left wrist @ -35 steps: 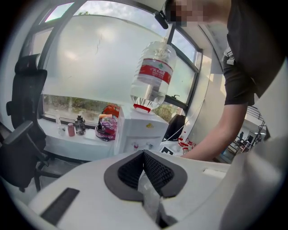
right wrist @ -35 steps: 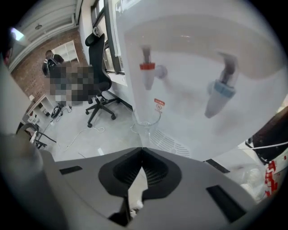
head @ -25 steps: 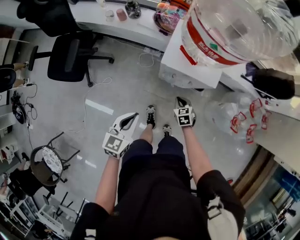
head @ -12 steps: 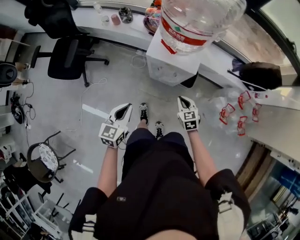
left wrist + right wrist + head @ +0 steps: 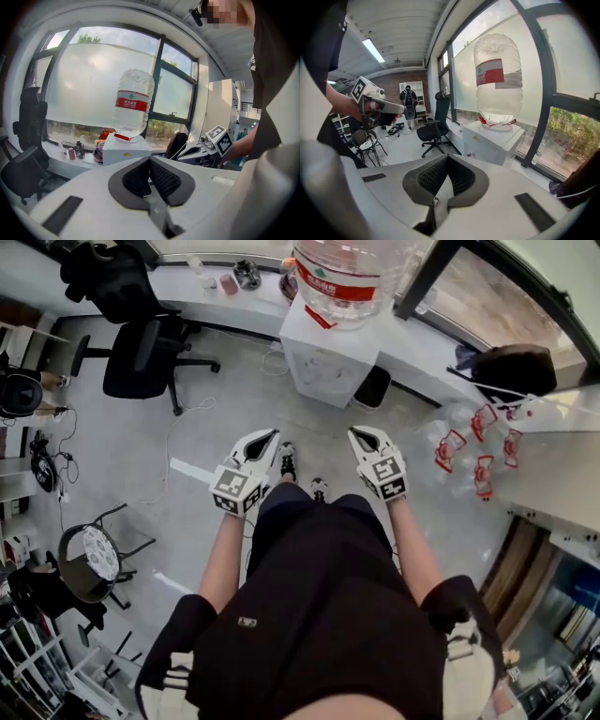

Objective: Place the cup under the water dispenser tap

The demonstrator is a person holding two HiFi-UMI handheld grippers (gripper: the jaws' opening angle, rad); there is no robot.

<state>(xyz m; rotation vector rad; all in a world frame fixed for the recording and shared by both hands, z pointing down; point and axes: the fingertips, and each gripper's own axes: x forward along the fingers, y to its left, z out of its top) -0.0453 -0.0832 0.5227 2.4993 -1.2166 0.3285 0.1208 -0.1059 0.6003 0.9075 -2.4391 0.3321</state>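
Observation:
The white water dispenser (image 5: 330, 351) stands against the window counter with a big clear bottle (image 5: 345, 276) upside down on top. It also shows in the left gripper view (image 5: 125, 147) and the right gripper view (image 5: 491, 139). A small pink cup (image 5: 230, 283) stands on the counter left of the dispenser and appears in the left gripper view too (image 5: 71, 153). My left gripper (image 5: 266, 436) and right gripper (image 5: 360, 434) are held side by side in front of the person's body, both pointing toward the dispenser from well short of it. Each one is shut with nothing between its jaws (image 5: 150, 160) (image 5: 447, 157).
A black office chair (image 5: 141, 351) stands on the floor to the left, and a second chair (image 5: 101, 277) with dark clothing sits behind it. A white cable (image 5: 176, 432) trails across the floor. A black bin (image 5: 373, 387) stands beside the dispenser. A black bag (image 5: 511, 367) lies on the right counter.
Both grippers have risen and now point more level toward the dispenser, the right one rising more. The head view has swung, so the dispenser sits higher and smaller in the picture.

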